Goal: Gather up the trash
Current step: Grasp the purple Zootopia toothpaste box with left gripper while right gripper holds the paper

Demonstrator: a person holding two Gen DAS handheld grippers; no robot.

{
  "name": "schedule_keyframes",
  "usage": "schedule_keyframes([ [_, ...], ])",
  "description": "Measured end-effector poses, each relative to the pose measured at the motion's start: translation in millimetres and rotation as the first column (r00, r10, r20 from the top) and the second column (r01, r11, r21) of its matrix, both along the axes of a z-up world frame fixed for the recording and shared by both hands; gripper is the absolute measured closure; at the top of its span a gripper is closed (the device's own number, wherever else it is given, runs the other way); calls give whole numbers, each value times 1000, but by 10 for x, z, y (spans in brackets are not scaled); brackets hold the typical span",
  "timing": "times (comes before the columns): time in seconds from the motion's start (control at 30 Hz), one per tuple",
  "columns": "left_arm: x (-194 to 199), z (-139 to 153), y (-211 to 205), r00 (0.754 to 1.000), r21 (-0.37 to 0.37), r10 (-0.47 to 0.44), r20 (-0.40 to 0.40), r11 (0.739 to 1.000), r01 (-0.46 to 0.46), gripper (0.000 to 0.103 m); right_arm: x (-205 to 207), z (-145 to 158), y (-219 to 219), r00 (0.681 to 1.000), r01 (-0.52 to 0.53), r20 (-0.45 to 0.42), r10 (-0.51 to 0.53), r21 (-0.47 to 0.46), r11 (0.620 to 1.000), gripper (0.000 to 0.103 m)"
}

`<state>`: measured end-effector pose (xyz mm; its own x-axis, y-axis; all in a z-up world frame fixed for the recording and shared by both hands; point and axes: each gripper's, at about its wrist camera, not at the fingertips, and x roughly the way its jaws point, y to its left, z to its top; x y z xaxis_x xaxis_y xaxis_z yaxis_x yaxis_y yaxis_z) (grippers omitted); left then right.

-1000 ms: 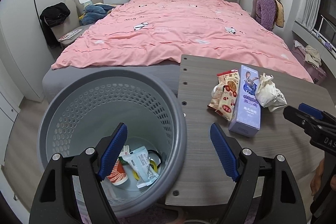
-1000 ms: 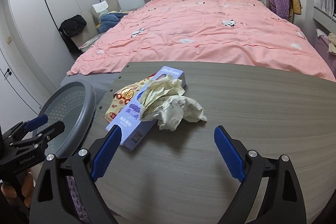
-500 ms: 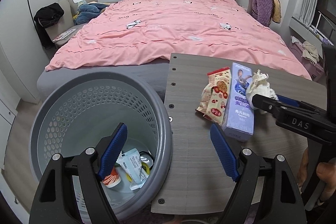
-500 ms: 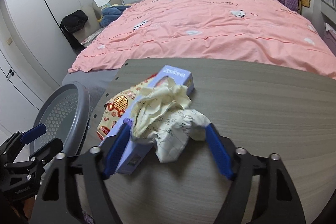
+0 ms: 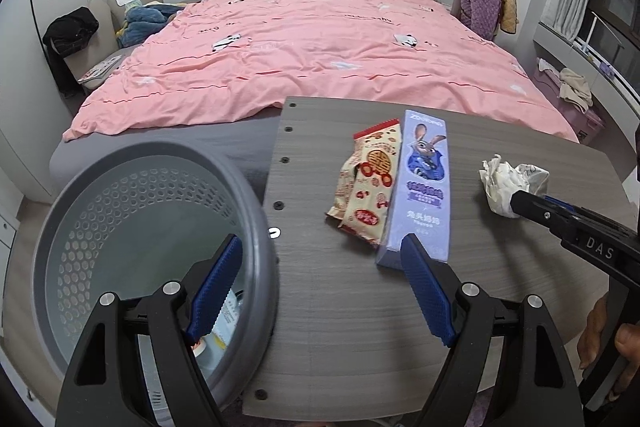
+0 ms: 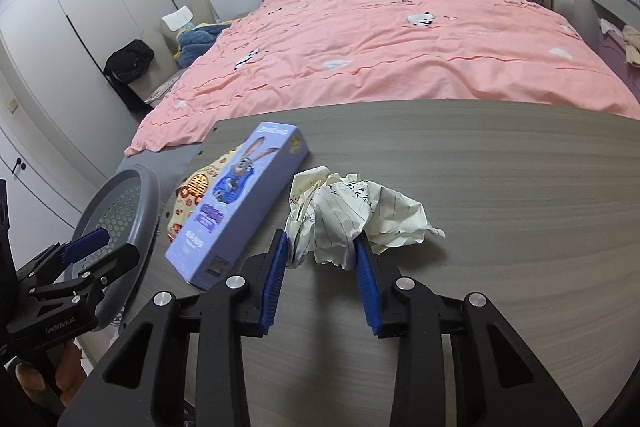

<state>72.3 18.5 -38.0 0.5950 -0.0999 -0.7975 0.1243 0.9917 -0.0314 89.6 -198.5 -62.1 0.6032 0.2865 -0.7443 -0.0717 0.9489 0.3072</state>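
Note:
A crumpled ball of lined paper (image 6: 348,211) lies on the grey wood table (image 6: 500,187). My right gripper (image 6: 320,239) is closing on it, and both blue pads pinch its near side. In the left wrist view the paper (image 5: 504,179) sticks out past the right gripper's tip. A purple cartoon-rabbit box (image 5: 424,187) and a red-and-cream snack wrapper (image 5: 372,183) lie side by side on the table. My left gripper (image 5: 320,243) hangs open and empty over the table's left edge, beside the rim of the grey perforated bin (image 5: 248,195), which holds some packets.
A bed with a pink duvet (image 5: 320,39) fills the space behind the table. A chair with clothes (image 5: 132,15) stands at the left wall, and a purple garment (image 5: 480,3) hangs at the right. A person's hand (image 5: 608,339) holds the right gripper.
The right gripper moved forward around the paper ball and closed from wide open onto it. The paper now lies apart from the purple box. The left gripper shifted right, from over the bin toward the table.

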Motion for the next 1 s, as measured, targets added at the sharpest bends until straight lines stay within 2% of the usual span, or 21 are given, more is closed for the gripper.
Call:
schedule_keyframes([
  [0.23, 198, -120, -182, 1000, 16, 0, -23, 1000, 0, 25, -143, -21, -232, 999, 38, 0, -38, 3, 999, 67],
  [0.33, 277, -125, -255, 1000, 43, 17, -6, 999, -16, 25, -195, -11, -316, 999, 50, 7, -50, 9, 999, 65],
  [0.43, 333, -134, -288, 999, 97, 54, 9, 994, -55, 25, -231, 18, -399, 998, 65, 22, -65, 10, 998, 58],
  [0.53, 378, -145, -250, 997, 92, 75, 5, 993, -75, 25, -257, 40, -460, 997, 68, 38, -69, 25, 997, 51],
  [0.6, 402, -173, -266, 997, 105, 79, 8, 991, -80, 25, -282, 57, -493, 996, 72, 53, -73, 33, 997, 36],
  [0.9, 332, -179, -506, 999, 112, 38, 34, 993, -41, 25, -362, 71, -643, 994, 86, 67, -90, 67, 994, 35],
  [1.0, 323, -147, -518, 997, 124, 53, 60, 990, -60, 25, -404, 84, -686, 993, 91, 73, -97, 73, 993, 35],
])
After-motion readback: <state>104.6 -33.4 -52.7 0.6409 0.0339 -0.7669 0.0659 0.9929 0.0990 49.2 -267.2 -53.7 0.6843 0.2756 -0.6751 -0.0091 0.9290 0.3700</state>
